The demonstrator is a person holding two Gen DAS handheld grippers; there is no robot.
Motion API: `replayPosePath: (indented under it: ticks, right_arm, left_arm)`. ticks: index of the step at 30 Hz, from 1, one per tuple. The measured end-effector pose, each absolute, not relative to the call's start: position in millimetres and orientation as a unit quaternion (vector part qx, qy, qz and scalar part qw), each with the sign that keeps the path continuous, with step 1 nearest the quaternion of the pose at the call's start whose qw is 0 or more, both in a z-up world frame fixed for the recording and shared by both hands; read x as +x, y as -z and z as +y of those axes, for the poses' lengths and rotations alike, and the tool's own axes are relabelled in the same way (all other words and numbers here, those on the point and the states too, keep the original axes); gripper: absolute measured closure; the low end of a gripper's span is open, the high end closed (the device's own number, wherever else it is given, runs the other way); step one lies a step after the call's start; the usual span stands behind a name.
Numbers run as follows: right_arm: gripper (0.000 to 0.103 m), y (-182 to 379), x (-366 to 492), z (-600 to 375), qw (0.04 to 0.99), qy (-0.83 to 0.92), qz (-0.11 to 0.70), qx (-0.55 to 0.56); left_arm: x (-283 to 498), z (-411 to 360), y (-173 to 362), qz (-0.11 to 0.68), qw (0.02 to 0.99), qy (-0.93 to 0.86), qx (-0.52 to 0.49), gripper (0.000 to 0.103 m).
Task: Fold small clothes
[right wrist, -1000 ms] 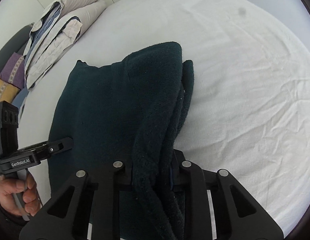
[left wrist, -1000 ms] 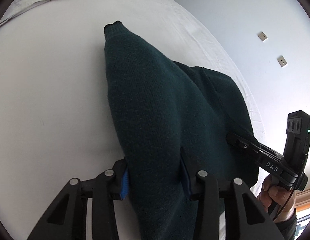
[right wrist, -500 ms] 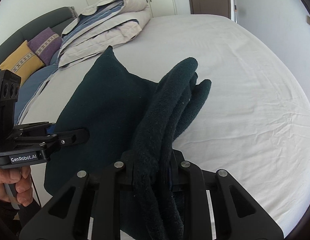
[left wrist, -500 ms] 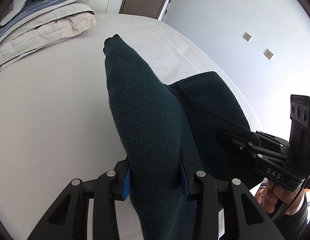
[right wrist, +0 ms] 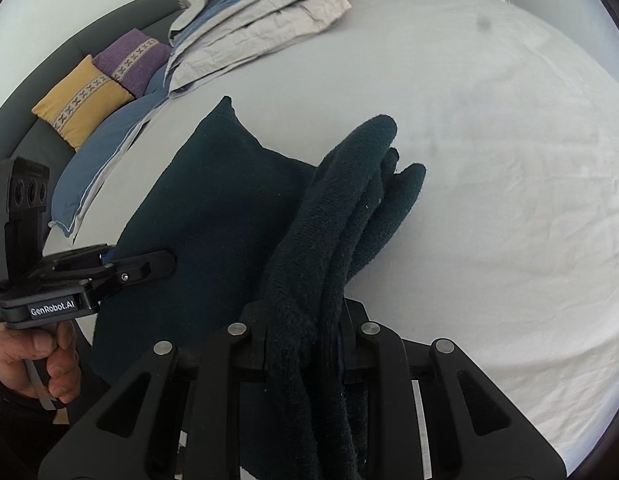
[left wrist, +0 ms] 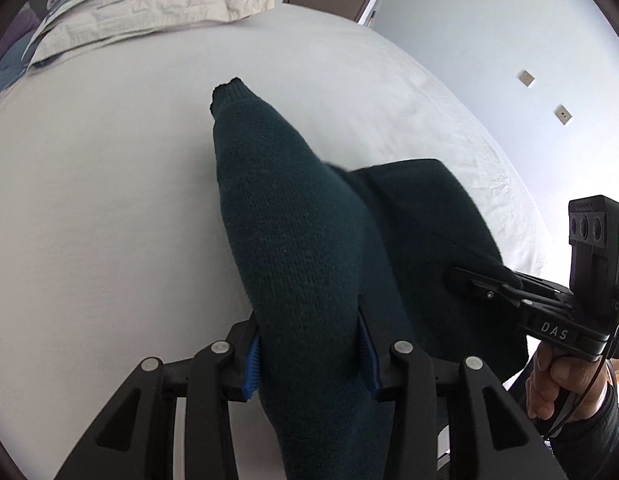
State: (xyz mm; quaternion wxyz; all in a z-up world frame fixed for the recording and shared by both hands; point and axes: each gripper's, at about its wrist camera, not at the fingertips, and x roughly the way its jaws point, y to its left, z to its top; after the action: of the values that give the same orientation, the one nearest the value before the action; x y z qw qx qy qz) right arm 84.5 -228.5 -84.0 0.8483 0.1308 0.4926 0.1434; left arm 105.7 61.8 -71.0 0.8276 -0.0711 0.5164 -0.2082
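Observation:
A dark green knit sweater (left wrist: 293,248) is held up over a white bed (left wrist: 89,200). My left gripper (left wrist: 309,356) is shut on one bunched edge of it, its blue pads pressed into the knit. My right gripper (right wrist: 303,340) is shut on the other bunched edge (right wrist: 349,200). The sweater's body (right wrist: 213,216) hangs between the two grippers and droops toward the sheet. Each gripper shows in the other's view: the right one at the far right (left wrist: 509,292), the left one at the far left (right wrist: 121,268).
Folded grey and blue bedding (right wrist: 261,12) is stacked at the head of the bed. Yellow and purple cushions (right wrist: 101,80) lean on a dark headboard at the left. A white wall with two outlets (left wrist: 525,76) runs along the right side. White sheet (right wrist: 509,160) spreads beyond the sweater.
Both grippers have lifted and tilted up with the sweater. The pillows and headboard have come into view. The sweater now hangs clear of the sheet instead of lying on it.

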Motion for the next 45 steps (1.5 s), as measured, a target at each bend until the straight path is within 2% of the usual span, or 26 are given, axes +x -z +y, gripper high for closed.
replayPosePath:
  ticks: [3,5,8,13,22,25,29,30,31,33,36,38,39,42,45]
  right_arm:
    - [0.078,117,84,-253,0.824,-0.136,0.515,0.192]
    - [0.072,134,82,-269,0.813,-0.151,0.506,0.245]
    - [0.066,141,72,-280,0.806,-0.162,0.493,0.285]
    - [0.063,131,53,-288,0.809,-0.140,0.493,0.287]
    - [0.063,43,-20,-317,0.862,-0.157,0.405,0.261]
    - [0.063,43,-22,-296,0.851,-0.199,0.413,0.256]
    - [0.063,85,-23,-291,0.835,-0.169,0.461,0.247]
    - [0.066,95,-26,-296,0.835,-0.163,0.461,0.252]
    - [0.071,101,-30,-300,0.838,-0.164,0.453,0.255]
    - [0.070,98,-38,-304,0.844,-0.163,0.441,0.258]
    - [0.063,82,-44,-296,0.876,-0.111,0.427,0.195]
    - [0.063,65,-54,-295,0.897,-0.082,0.410,0.147]
    - [0.063,54,-58,-294,0.906,-0.069,0.397,0.129]
    - [0.063,18,-74,-286,0.935,-0.019,0.350,0.061]
    - [0.038,-17,-90,-281,0.954,0.021,0.296,0.031]
  left_arm:
    - [106,76,92,0.521,0.819,0.212,-0.111,0.052]
    - [106,78,95,0.519,0.818,0.217,-0.122,0.050]
    - [106,76,96,0.516,0.820,0.216,-0.117,0.047]
    - [100,78,97,0.514,0.822,0.211,-0.125,0.043]
    - [88,72,97,0.506,0.832,0.196,-0.117,0.041]
    - [87,73,100,0.505,0.832,0.193,-0.123,0.038]
    - [78,78,97,0.498,0.837,0.187,-0.127,0.038]
    - [74,77,93,0.493,0.841,0.187,-0.122,0.038]
    - [69,76,89,0.486,0.846,0.185,-0.116,0.038]
    - [56,77,76,0.461,0.863,0.177,-0.104,0.038]
    - [32,76,52,0.418,0.893,0.144,-0.080,0.031]
    - [11,72,31,0.371,0.921,0.110,-0.049,0.008]
    - [-1,68,19,0.340,0.935,0.097,-0.031,0.002]
    - [-29,54,-12,0.250,0.966,0.055,0.038,0.000]
    - [-48,41,-33,0.208,0.973,-0.014,0.102,0.000]
